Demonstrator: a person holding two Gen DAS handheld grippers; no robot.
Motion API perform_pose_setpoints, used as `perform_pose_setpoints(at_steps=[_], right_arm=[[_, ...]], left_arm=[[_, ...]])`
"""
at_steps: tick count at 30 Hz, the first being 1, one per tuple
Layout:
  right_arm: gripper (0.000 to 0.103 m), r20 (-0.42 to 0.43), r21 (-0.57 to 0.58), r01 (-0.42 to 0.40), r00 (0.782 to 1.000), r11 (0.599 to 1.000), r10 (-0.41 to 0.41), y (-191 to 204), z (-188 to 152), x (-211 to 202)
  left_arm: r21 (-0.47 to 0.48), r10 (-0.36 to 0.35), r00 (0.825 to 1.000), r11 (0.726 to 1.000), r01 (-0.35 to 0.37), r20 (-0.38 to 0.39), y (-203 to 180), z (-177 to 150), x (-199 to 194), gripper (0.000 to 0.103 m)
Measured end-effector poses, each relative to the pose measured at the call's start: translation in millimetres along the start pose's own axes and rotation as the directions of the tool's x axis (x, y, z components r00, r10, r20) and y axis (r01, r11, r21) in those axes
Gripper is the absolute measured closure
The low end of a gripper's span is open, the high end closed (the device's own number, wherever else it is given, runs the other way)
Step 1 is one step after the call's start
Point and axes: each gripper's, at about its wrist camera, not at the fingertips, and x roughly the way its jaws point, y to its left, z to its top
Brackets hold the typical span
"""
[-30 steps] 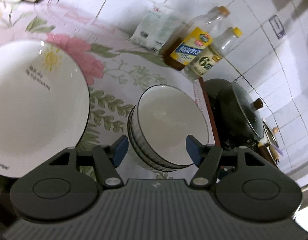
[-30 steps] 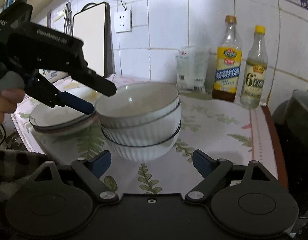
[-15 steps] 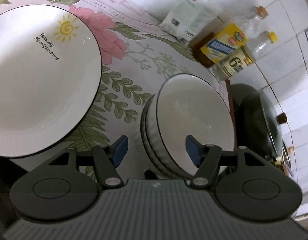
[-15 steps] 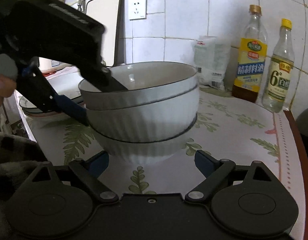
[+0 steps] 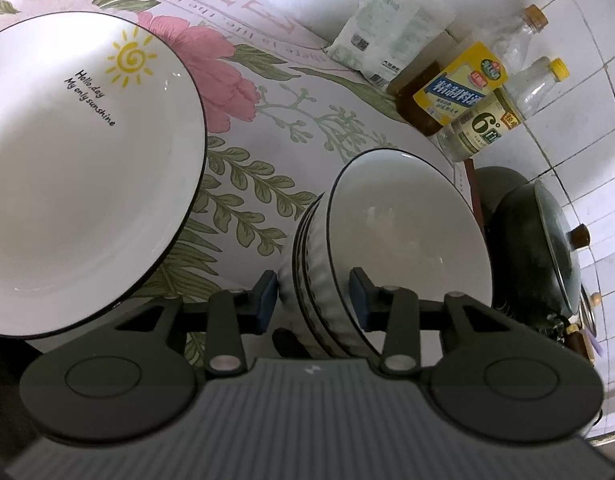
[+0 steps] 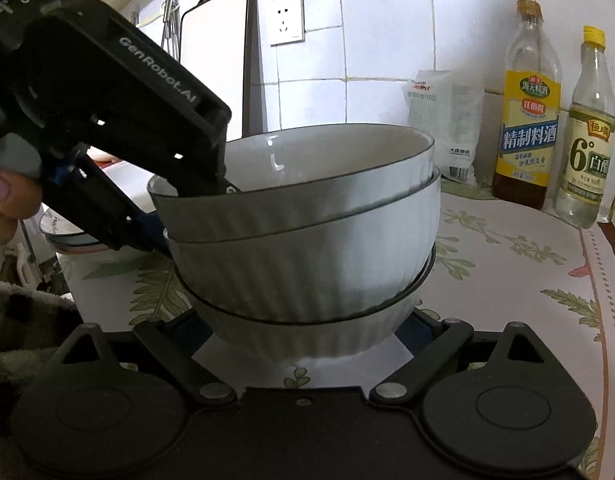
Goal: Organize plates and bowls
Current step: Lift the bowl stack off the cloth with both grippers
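The sun-printed plate lies at the floral counter's near edge, the stack of three ribbed bowls mid-counter. The left gripper has dropped over the stack's rim and is closing, so a lift seems imminent. The right gripper, opening, straddles the bottom bowl; its fingertips are hidden.

Your left gripper tilted steeply down, jaws closing — one finger inside the stacked bowls' rim, the other outside, your hand on its grip, your right gripper nearly level — jaws opening, straddling the stack's base.
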Motion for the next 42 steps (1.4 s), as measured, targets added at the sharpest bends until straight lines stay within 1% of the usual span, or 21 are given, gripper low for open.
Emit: perform_pose_setpoints(at_steps=[2,3,8,15,20,24,28,36,42], right_arm=[[0.006,0.005,0.010,0.003,1.000,1.000,-0.003,-1,0,1],[0.006,0.006,0.020,0.005,1.000,1.000,-0.005,-1,0,1],[0.006,-0.003,0.041,0.014,1.000,0.999,-0.014,-1,1,2],[0.007,0.018,0.053,0.024,1.000,0.998,-0.025,0,-3,2],[0.007,0.030,0.069,0.038,0.999,0.997,-0.040,3,-7,-2],[0.007,0.023,0.074,0.051,0.998,0.996,-0.053,6,-8,-5],[0.007,0.026,0.087,0.061,0.998,0.994,-0.063,12,-7,-7],[0.007,0.048,0.054,0.092,0.994,0.994,-0.095,26,4,-23],[0.007,0.071,0.016,0.105,0.992,0.994,-0.106,42,26,-39]], left_arm=[[0.050,0.003,1.000,0.999,-0.003,-0.001,-3,-1,-1,0.065],[0.057,0.003,1.000,0.998,-0.003,0.000,-4,-1,-1,0.066],[0.081,0.009,1.000,0.997,-0.009,0.004,-7,-2,-1,0.066],[0.081,0.007,1.000,0.997,-0.007,-0.001,-7,-1,-2,0.065],[0.136,0.016,1.000,0.991,-0.016,0.003,-12,-3,-3,0.065],[0.170,0.007,1.000,0.985,-0.007,0.004,-11,-7,-4,0.065],[0.191,0.015,1.000,0.981,-0.015,0.001,-13,-8,-8,0.065],[0.223,-0.033,0.999,0.974,0.033,-0.008,-14,-7,-31,0.065],[0.249,-0.062,0.998,0.967,0.053,0.027,-17,-3,-65,0.065]])
